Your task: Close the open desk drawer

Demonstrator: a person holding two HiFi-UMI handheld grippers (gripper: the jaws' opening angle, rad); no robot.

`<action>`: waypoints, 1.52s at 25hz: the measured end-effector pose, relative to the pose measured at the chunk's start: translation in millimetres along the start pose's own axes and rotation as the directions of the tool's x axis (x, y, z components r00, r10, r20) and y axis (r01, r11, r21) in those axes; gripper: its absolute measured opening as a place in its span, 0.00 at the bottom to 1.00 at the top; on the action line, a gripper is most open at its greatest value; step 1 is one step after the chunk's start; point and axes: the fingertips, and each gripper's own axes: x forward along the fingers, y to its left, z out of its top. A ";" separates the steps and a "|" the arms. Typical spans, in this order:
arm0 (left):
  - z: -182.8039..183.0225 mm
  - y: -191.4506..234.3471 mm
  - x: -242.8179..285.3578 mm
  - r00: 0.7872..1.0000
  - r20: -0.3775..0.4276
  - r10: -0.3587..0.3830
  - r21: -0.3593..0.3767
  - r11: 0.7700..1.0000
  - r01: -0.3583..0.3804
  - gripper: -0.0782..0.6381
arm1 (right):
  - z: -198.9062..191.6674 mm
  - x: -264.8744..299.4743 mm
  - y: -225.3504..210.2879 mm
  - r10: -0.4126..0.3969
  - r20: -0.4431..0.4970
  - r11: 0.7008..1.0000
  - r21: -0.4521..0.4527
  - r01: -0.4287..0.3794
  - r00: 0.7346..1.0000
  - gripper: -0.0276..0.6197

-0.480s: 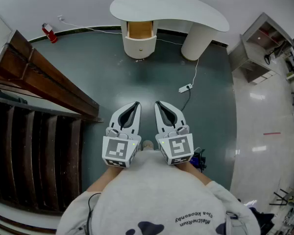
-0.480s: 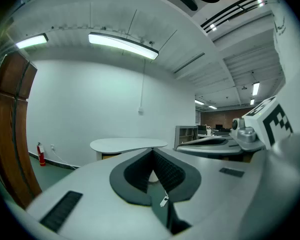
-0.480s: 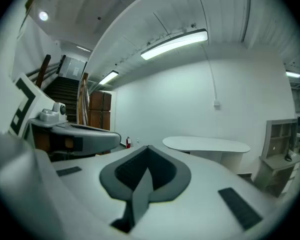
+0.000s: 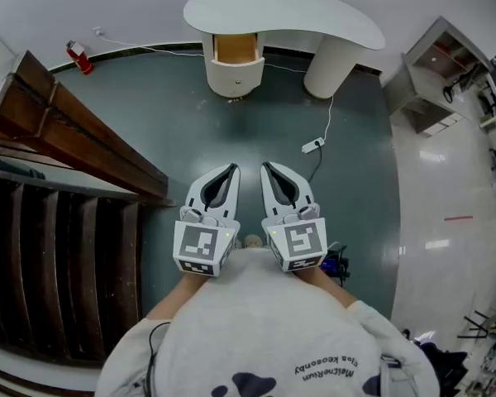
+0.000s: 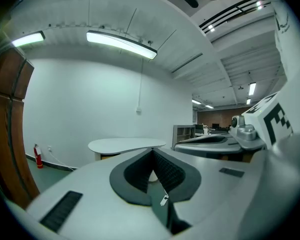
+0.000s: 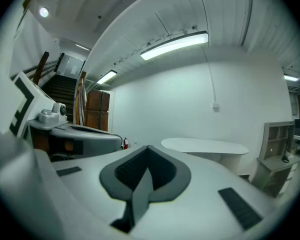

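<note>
while both grippers were held out low in front of the person, neither had anything in it: the left gripper had its jaws pressed together at the tips with nothing between them, and the right gripper was the same, closed up and empty. they sat side by side, just apart, touching nothing, over the dark green floor. the open drawer was well ahead of them, pulled out of the rounded pedestal under the left end of the white desk, with its wood-coloured inside showing. the closest thing to the path between grippers and desk was a white power strip with its cable, lying off to the right. a wooden stair railing ran along the left, a red fire extinguisher stood by the wall, and a grey shelf unit was further right. couldn't tell what was in the drawer, and the hands were hidden under the marker cubes.
</note>
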 end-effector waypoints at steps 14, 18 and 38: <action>-12.0 31.9 4.8 0.999 -0.014 -0.043 -0.039 0.998 0.043 0.12 | -10.7 21.1 3.3 -0.076 -0.040 0.997 0.027 0.077 0.996 0.07; -13.3 39.3 17.3 0.999 -0.017 -0.035 -0.042 0.999 0.034 0.12 | -11.3 34.9 -5.3 -0.068 -0.034 0.997 0.027 0.068 0.997 0.07; 11.5 82.5 175.0 0.997 -0.022 0.071 -0.032 0.997 -0.071 0.12 | -10.7 157.7 -128.2 0.064 -0.032 0.997 0.042 -0.062 0.997 0.07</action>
